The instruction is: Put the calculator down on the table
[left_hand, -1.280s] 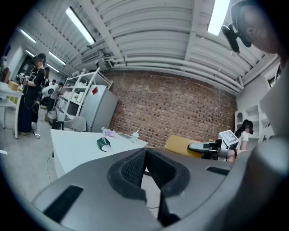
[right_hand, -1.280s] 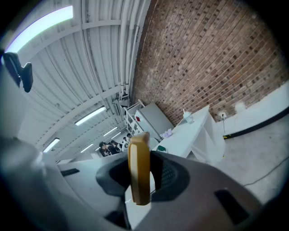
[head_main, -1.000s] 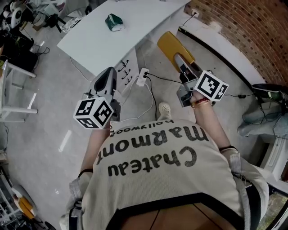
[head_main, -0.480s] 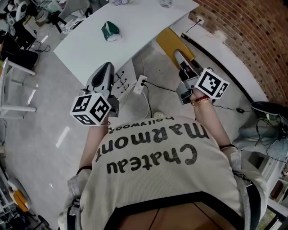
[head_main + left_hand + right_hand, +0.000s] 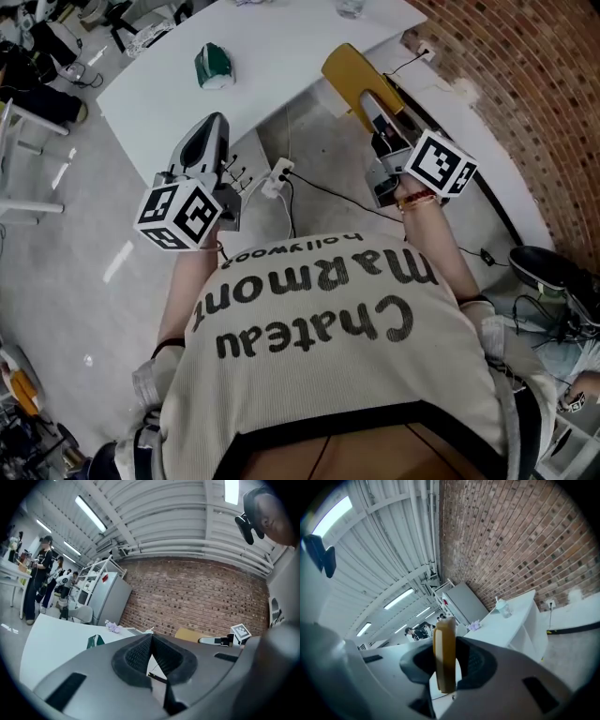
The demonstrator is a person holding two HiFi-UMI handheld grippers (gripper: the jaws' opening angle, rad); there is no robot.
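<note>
A yellow calculator (image 5: 349,77) sticks out forward, level, from my right gripper (image 5: 373,106), whose jaws are shut on it. In the right gripper view the calculator (image 5: 444,656) shows edge-on, upright between the pads. My left gripper (image 5: 212,124) is held level beside it at the left, jaws shut with nothing between them; in the left gripper view its tips (image 5: 151,637) meet. Both grippers hang over the floor, just short of the white table (image 5: 272,42). The left gripper view also catches the calculator (image 5: 187,633) off to the right.
On the table lie a green-and-white object (image 5: 213,66) at the left and a clear cup (image 5: 349,7) at the far edge. A power strip (image 5: 274,178) and cables lie on the floor under the table's near edge. A brick wall (image 5: 534,84) runs along the right. People stand far left (image 5: 41,573).
Both grippers have moved forward towards the table, the calculator still held in the right one. The table's near edge now lies closer to the gripper tips.
</note>
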